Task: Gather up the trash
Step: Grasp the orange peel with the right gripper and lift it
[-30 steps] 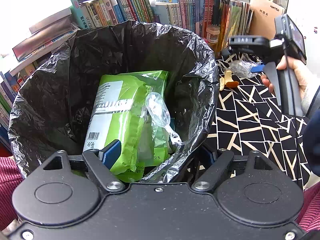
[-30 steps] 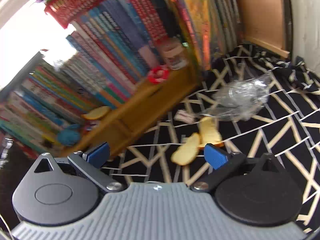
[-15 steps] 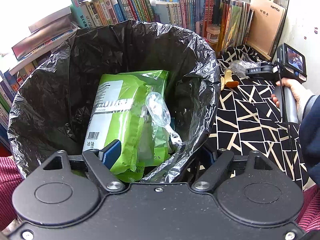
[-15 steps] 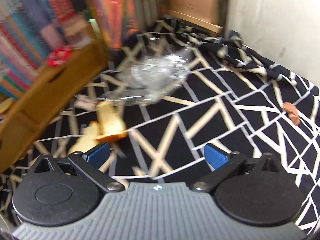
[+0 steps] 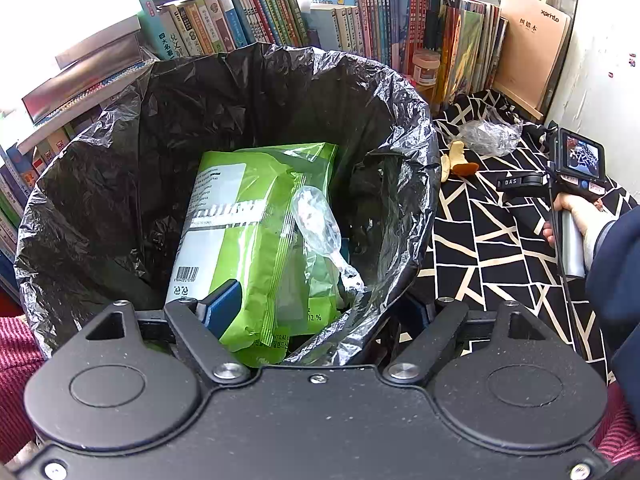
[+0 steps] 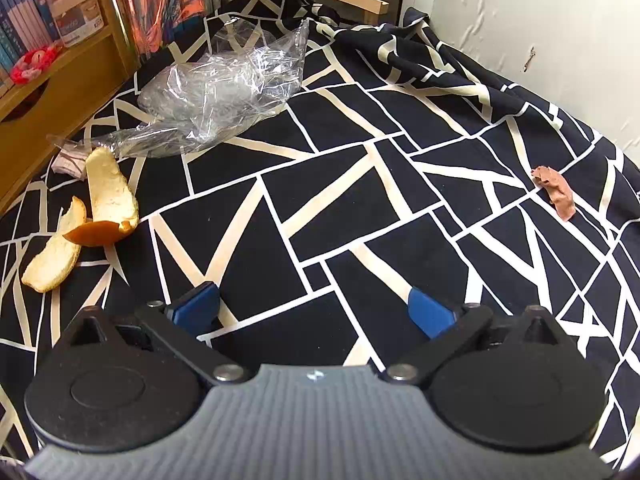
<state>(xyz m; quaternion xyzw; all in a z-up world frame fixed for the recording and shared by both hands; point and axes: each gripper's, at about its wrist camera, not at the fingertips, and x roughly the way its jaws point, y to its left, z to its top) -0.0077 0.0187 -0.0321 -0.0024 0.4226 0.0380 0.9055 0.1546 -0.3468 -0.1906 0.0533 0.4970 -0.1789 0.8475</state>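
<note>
Black-and-cream patterned cloth [image 6: 340, 200]: orange peel [image 6: 100, 208] just beside clear plastic wrap [image 6: 224, 88]; brown scrap [image 6: 556, 192] well apart from wrap.

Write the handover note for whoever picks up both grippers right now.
Left gripper: straddling the near rim of the bin, one finger inside against the green packet, the other outside; whether it is clamped cannot be told.
Right gripper: open, empty, over the black-and-white cloth.
Done: green packet and a clear wrapper are in the bin.
Left on the cloth: orange peel, a paler peel strip beside it, crumpled clear plastic, a small scrap under its edge, and a brown scrap near the wall.
</note>
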